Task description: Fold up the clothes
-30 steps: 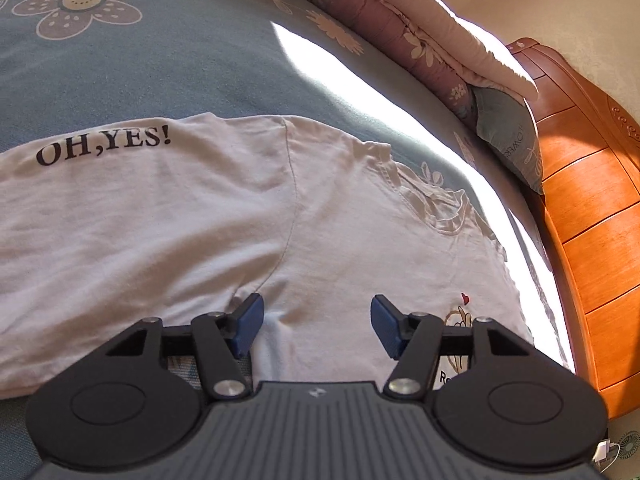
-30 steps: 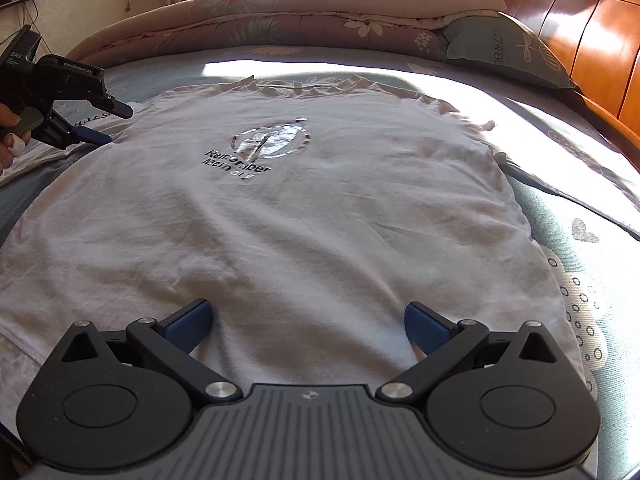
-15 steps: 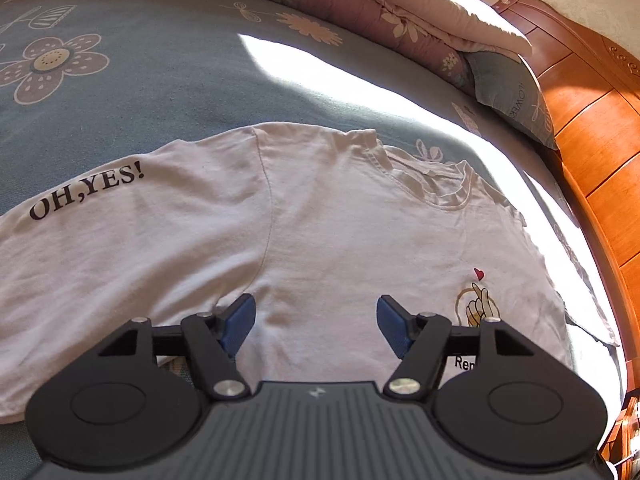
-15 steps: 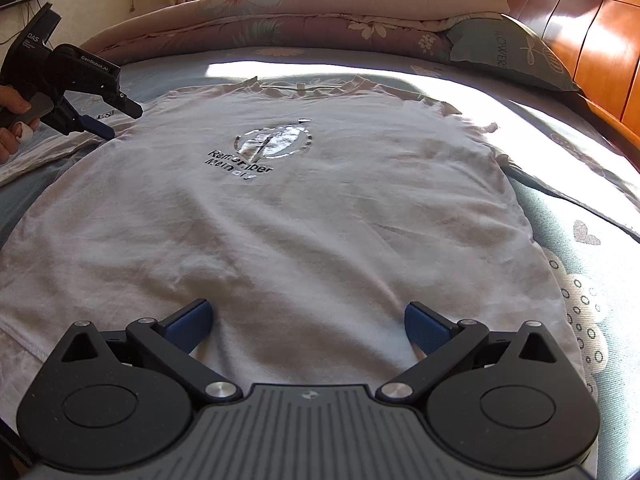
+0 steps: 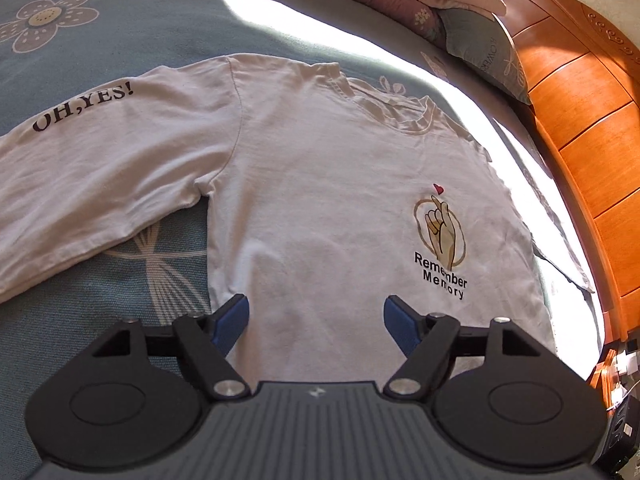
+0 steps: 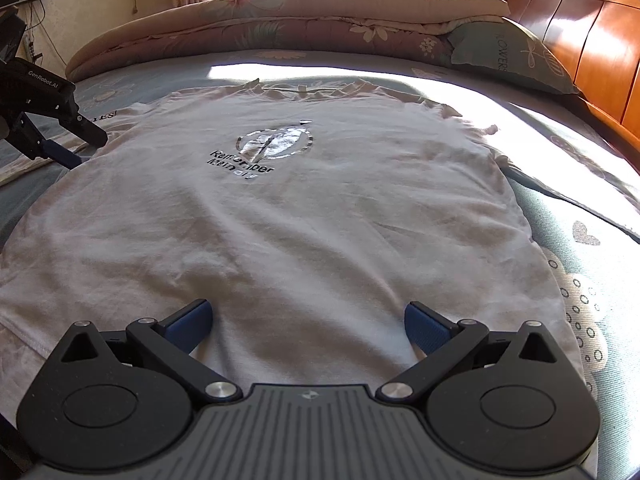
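A white long-sleeved T-shirt (image 5: 320,184) lies flat and face up on the bed, with a "Remember Memory" print (image 5: 440,240) on the chest and "OH,YES!" on its spread sleeve (image 5: 84,148). My left gripper (image 5: 316,316) is open above the shirt's side, below the armpit, holding nothing. In the right wrist view the same shirt (image 6: 288,224) spreads away from the hem. My right gripper (image 6: 308,320) is open over the hem area, with cloth lying between its fingers but not pinched. The left gripper (image 6: 72,144) shows at the far left there, its blue fingertips near the sleeve.
The blue floral bedsheet (image 5: 120,12) surrounds the shirt. A rolled quilt (image 6: 280,20) and a green pillow (image 6: 508,56) lie along the far side under the window. An orange wooden headboard (image 5: 592,140) bounds the right edge. Strong sunlight crosses the sheet.
My left gripper has drawn back from the sleeve seam and swung toward the chest, so the print has come into its view. The right gripper has held still.
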The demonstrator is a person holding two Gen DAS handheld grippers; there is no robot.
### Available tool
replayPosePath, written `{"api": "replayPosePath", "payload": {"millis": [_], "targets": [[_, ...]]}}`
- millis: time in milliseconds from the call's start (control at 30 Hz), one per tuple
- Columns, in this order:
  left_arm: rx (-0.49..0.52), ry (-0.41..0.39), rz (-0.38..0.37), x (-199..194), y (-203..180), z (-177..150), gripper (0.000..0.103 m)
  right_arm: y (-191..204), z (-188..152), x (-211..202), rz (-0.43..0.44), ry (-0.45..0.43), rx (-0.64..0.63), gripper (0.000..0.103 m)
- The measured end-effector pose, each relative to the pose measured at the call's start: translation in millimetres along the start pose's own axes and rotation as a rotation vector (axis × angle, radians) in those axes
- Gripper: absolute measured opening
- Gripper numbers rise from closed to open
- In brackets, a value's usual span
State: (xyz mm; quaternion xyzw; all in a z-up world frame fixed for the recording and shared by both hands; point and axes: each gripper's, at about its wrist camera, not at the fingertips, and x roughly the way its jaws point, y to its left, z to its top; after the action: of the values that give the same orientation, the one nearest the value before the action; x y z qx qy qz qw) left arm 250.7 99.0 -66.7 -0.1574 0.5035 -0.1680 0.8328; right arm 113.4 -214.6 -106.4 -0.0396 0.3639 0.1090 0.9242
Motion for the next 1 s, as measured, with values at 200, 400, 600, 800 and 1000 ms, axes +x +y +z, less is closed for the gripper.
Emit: {"api": "replayPosePath", "payload": {"millis": [200,400,600,800,1000], "targets": [[-0.035,-0.044,-0.002,-8,10,9,0.076,-1,0,-1,0.003,0.003,-0.009,0.103],[-0.090,-0.207,0.099,-5,45,52,0.077,0,-1,-1,-0.001,-0.005,-0.005,0.103],[-0.125,-0.131,0.042,9,45,27,0.082,0,0,-1,0.001,0.002,-0.005,0.103],[-0.149,-0.118,0.051,-9,66,22,0.081,1,0,-1,-0.005,-0.001,0.001,0.103],[-0.191,-0.145,0.086,-27,91,18,0.081,3,1,-1,-0.013,0.007,0.006,0.103]]}}
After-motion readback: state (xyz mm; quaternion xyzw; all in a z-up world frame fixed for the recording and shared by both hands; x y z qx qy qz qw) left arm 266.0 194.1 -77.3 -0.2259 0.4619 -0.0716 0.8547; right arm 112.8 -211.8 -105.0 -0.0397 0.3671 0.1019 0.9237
